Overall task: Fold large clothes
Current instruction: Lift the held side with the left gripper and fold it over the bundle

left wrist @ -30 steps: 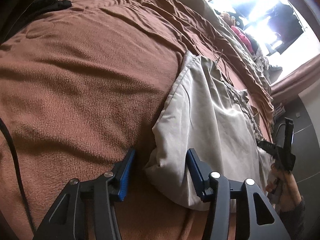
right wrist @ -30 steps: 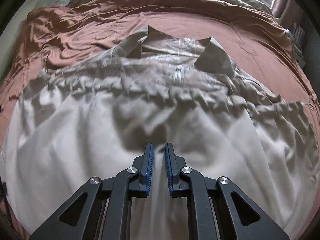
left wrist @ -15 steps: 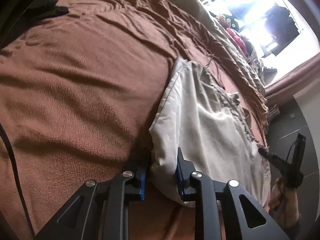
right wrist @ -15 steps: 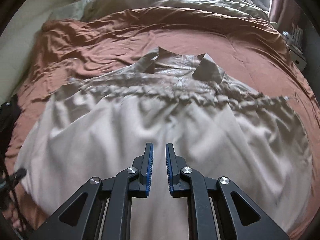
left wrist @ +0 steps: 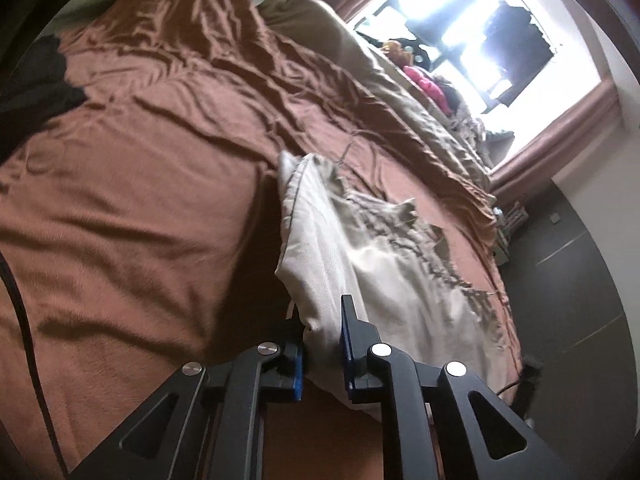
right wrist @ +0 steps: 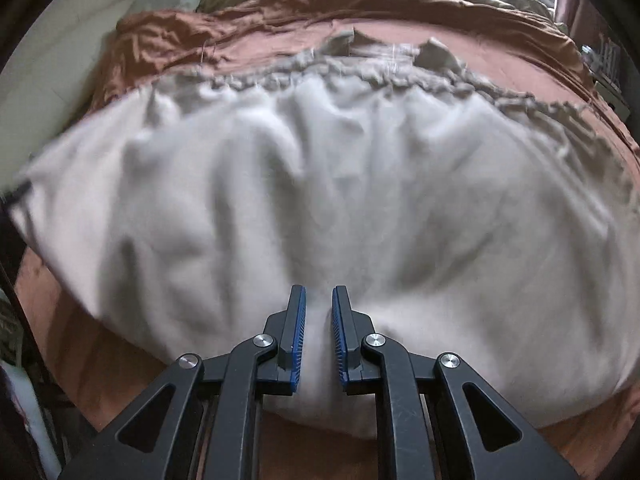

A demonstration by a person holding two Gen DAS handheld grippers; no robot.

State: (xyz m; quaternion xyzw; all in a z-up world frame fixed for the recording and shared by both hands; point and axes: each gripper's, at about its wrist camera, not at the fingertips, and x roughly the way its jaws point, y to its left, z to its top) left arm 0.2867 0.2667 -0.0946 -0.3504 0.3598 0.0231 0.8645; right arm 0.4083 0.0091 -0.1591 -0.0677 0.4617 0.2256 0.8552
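A large beige garment [right wrist: 320, 184] with a gathered waist seam and a collar at its far end lies spread on a brown bed cover [right wrist: 500, 44]. My right gripper [right wrist: 319, 316] is shut on the garment's near hem and holds it lifted. In the left wrist view the same garment [left wrist: 380, 272] runs away from me. My left gripper [left wrist: 322, 332] is shut on its near corner, which is raised off the brown bed cover [left wrist: 132, 184].
A dark cable [left wrist: 24, 320] crosses the bed at the left. Rumpled beige bedding [left wrist: 420, 112] lies along the far side under a bright window [left wrist: 500, 32] with brown curtains. Dark clothing [left wrist: 36, 80] sits at the far left. The floor [left wrist: 568, 280] is dark.
My left gripper closed on the garment's corner and lifted it. My right gripper stayed shut on the hem and pulled it up and back, so the garment now hangs stretched between both.
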